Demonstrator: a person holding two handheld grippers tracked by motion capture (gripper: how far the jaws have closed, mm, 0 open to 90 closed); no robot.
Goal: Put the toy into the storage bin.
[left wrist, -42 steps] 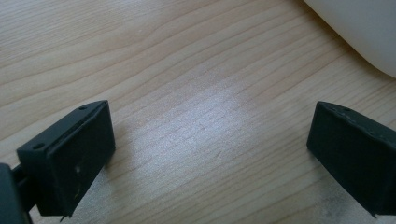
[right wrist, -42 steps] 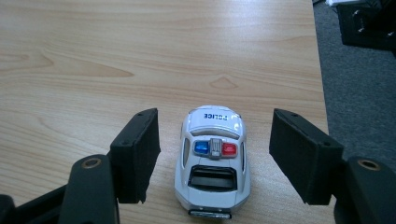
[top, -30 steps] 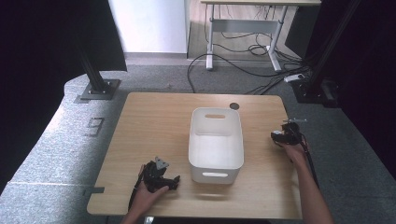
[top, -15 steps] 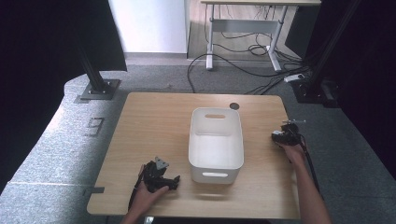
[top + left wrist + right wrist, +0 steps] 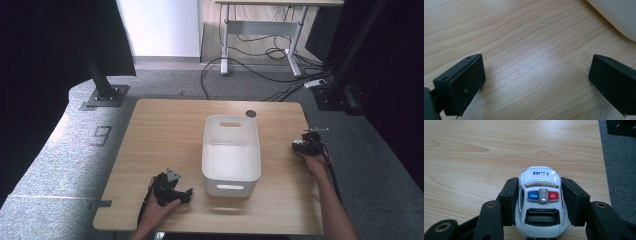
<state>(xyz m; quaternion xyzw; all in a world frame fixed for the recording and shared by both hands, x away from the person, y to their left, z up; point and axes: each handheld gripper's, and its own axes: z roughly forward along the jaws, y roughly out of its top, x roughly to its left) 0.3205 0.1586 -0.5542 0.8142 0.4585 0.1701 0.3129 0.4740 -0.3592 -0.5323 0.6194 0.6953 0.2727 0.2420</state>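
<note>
Right gripper view: toy police car (image 5: 541,205) between jaws, on table (image 5: 469,170)

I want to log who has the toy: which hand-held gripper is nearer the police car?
Right. The right hand-held gripper is clamped on the police car; the left hand-held gripper is across the white bin.

Grey carpet floor (image 5: 165,82), black curtains (image 5: 40,60), desk (image 5: 260,20) behind
</note>
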